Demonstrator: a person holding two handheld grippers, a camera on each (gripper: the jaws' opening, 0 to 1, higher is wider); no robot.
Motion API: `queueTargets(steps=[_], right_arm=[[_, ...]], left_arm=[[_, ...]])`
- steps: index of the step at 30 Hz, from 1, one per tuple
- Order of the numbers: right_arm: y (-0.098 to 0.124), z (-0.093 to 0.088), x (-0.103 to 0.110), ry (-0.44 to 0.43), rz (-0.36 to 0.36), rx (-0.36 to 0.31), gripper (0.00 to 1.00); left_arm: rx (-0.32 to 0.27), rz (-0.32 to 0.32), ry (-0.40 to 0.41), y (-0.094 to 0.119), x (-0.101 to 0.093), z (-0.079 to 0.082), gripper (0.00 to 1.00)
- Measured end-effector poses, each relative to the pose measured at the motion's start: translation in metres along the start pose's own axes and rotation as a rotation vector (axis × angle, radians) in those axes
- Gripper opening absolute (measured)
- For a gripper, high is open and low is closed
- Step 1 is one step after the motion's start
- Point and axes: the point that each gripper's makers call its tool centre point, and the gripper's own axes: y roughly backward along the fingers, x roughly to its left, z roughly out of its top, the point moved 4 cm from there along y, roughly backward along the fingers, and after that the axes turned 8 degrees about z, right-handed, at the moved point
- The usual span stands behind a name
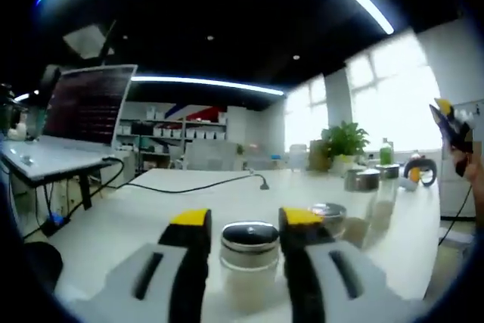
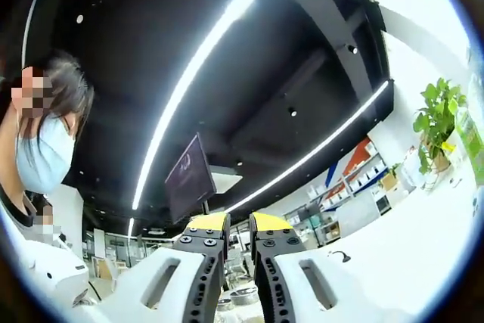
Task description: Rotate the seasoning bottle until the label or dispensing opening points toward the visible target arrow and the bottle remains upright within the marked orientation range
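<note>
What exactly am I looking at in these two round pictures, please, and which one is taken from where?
No robot arm is involved: a person carries a hand-held two-jaw gripper in each hand, and a fisheye camera rides on each, looking forward along its jaws.

The left gripper view looks low across a white table. The left gripper, with yellow-tipped jaws, stands on either side of a small seasoning bottle with a dark shiny lid; whether it is actually squeezing the bottle I cannot tell. A second similar jar stands just behind, an open laptop sits on the left, and a black cable runs over the table.

The right gripper view tilts up toward the ceiling lights. The right gripper has its jaws almost together with nothing between them. A masked person shows at the left.
</note>
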Motion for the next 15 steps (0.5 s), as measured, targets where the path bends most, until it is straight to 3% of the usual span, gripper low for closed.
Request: queueTargets(steps=[10, 15], right_arm=[[0.0062, 0.0033, -0.0029, 0.0, -0.012, -0.016, 0.09], [0.0083, 0.0035, -0.004, -0.003, -0.015, -0.018, 0.09]], left_arm=[[-0.001, -0.022, 0.012, 0.0022, -0.0029, -0.0014, 0.31], [-0.003, -0.079, 0.044, 0.0022, -0.0018, -0.0025, 0.31]])
